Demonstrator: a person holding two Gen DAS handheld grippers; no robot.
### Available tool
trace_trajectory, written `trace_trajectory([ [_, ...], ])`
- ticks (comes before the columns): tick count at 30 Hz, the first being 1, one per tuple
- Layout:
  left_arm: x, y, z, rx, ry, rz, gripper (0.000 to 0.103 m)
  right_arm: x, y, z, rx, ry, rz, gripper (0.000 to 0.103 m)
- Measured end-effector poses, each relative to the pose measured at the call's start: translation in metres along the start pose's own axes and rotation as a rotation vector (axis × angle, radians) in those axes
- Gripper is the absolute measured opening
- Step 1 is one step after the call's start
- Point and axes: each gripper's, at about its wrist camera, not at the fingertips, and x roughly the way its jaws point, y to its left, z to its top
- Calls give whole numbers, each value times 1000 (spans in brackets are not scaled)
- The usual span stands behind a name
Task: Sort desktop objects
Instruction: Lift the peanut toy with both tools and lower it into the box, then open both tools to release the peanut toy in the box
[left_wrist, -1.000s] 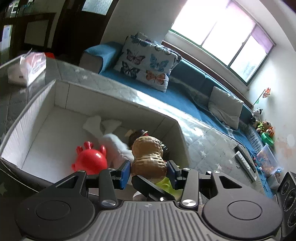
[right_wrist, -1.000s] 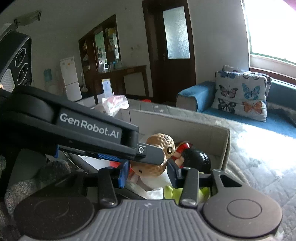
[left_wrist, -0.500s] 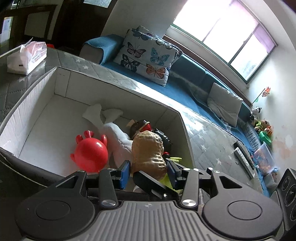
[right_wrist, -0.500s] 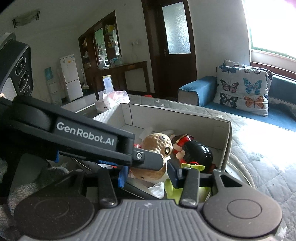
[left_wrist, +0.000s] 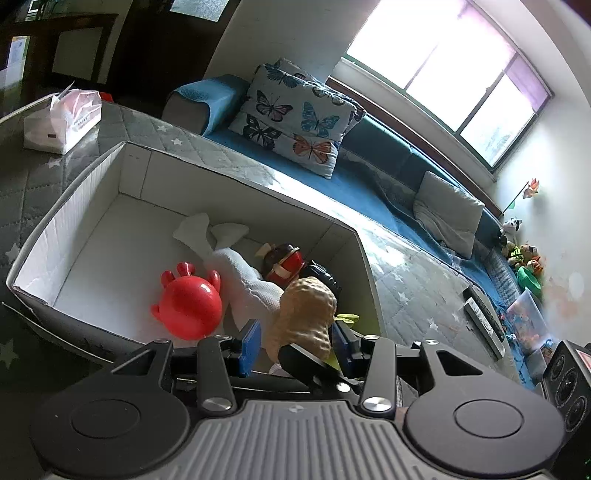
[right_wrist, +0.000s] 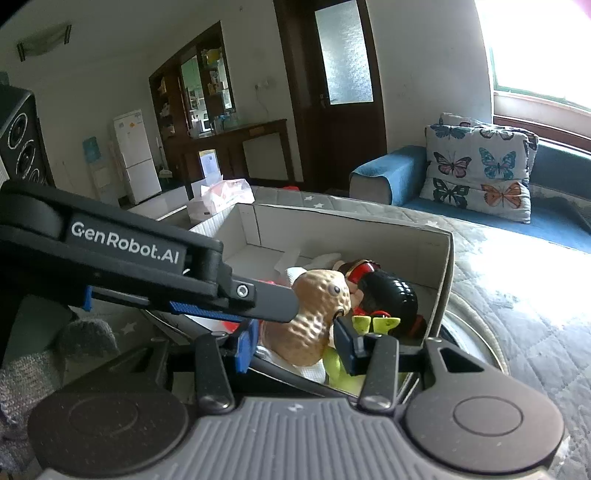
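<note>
You have one white box (left_wrist: 85, 206) in front of you, and in it one red ball toy (left_wrist: 190, 306), one white cloth (left_wrist: 236, 266), one peanut toy (left_wrist: 304, 314), one red and brown toy (left_wrist: 282, 264), one black toy (right_wrist: 391, 295) and one yellow-green toy (right_wrist: 373, 325). On the quilted table top (left_wrist: 413, 291) you see one tissue pack (left_wrist: 62, 118) and two remotes (left_wrist: 484, 321). Two grippers, left (left_wrist: 293, 341) and right (right_wrist: 295, 341), show.
</note>
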Motion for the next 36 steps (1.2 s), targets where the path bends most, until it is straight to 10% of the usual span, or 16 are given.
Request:
trace_trajectory([
  [17, -24, -11, -16, 72, -22, 26, 45, -23, 3, -8, 10, -18, -26, 57],
  [36, -61, -25, -60, 147, -52, 60, 45, -69, 24, -37, -16, -41, -66, 94],
])
